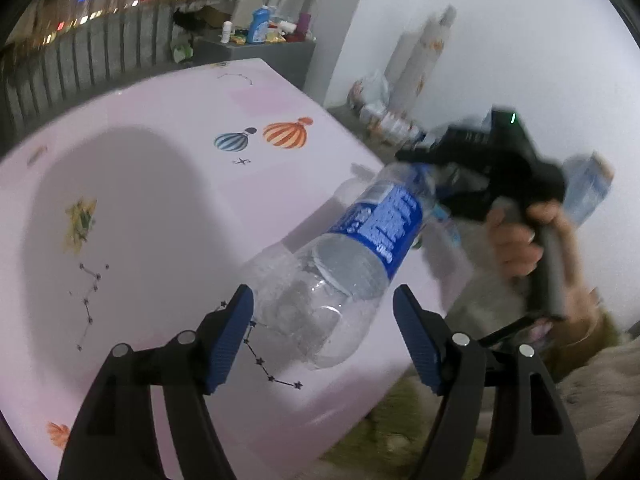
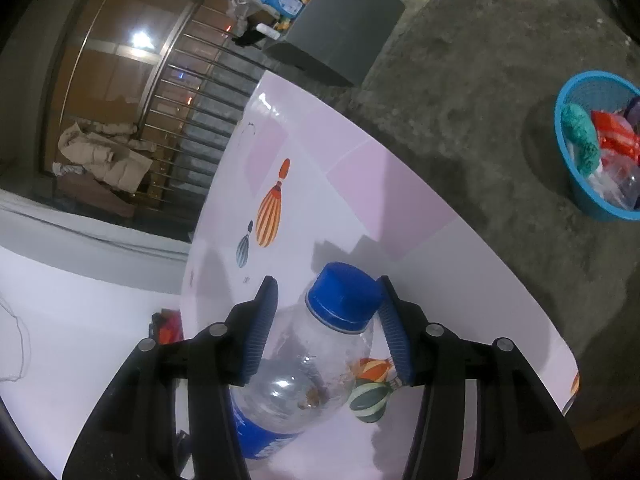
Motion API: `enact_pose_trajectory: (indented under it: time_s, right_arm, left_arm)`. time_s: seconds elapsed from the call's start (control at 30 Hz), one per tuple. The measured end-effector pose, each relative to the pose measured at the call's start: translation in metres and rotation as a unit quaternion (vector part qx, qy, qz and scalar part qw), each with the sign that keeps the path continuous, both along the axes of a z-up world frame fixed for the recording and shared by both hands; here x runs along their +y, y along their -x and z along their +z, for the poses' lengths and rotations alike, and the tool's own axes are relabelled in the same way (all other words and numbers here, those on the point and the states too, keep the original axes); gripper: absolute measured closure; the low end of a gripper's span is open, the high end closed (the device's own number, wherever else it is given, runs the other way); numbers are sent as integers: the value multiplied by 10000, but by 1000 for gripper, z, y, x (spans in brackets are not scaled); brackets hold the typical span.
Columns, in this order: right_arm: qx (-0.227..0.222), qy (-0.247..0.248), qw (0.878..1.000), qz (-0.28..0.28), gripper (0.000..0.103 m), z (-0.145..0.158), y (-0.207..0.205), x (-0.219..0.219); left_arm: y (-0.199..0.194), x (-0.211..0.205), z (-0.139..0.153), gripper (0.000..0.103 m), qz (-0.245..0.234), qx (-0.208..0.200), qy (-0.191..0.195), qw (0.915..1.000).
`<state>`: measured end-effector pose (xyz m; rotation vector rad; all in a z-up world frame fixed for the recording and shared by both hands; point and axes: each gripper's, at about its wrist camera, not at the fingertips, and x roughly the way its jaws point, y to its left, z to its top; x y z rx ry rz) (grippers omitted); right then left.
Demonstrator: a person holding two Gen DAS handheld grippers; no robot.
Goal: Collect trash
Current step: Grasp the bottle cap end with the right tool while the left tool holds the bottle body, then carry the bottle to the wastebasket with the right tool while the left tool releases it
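Lying slantwise across the middle of the left wrist view: a clear plastic water bottle, crumpled at its base, wearing a blue label with white lettering too blurred to read. Reaching toward it from the bottom of the frame: the left tool, blue pads spread apart, the bottle's base sitting between them with a visible gap on the right-hand side and the left pad close by or just touching; no grip showing. Gripping the bottle's neck end at right of centre: the right tool, black and motion-blurred, held in a bare hand.

Filling the lower centre of the right wrist view: the same bottle, its blue screw cap pointing up the frame. Closing on the neck just under the cap: the right tool, both ribbed blue pads pressing against the plastic. Peeking out at the bottom edge: a strip of the blue label, its print unreadable.

Stretching beneath everything: a pale pink surface printed with striped hot-air balloons and dotted star constellations. Standing on the concrete floor at the far right of the right wrist view: a blue plastic basket already holding wrappers and other trash. Sitting in the upper centre, on a grey cabinet: a blue detergent jug, its label illegible.
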<state>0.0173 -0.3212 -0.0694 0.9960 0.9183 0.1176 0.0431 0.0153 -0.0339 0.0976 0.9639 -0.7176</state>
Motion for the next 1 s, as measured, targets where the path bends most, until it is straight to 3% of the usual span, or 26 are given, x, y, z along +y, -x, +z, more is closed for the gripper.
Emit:
enact_pose_trajectory:
  time_s: [0.13,0.33,0.67,1.0]
  right_arm:
    - [6,-40,10000,30,55,-1,1,-2]
    - [39,-63,10000,38,56,-2,2,-7]
    - [68,-610,9981,-58,71,-7,3,-24]
    - [-142,-1259,9919,-24,73,-4,10,-37]
  left_arm:
    - [4,-24,-5,27,-178,-381,-516,9978]
    - [9,-41,-20,25,-285,-906,-1244,9877]
    - [11,-48,-24,25,-260,-1149,-1486,9818]
    - [12,-55,-19,27,-322,-1351,-1572,9778]
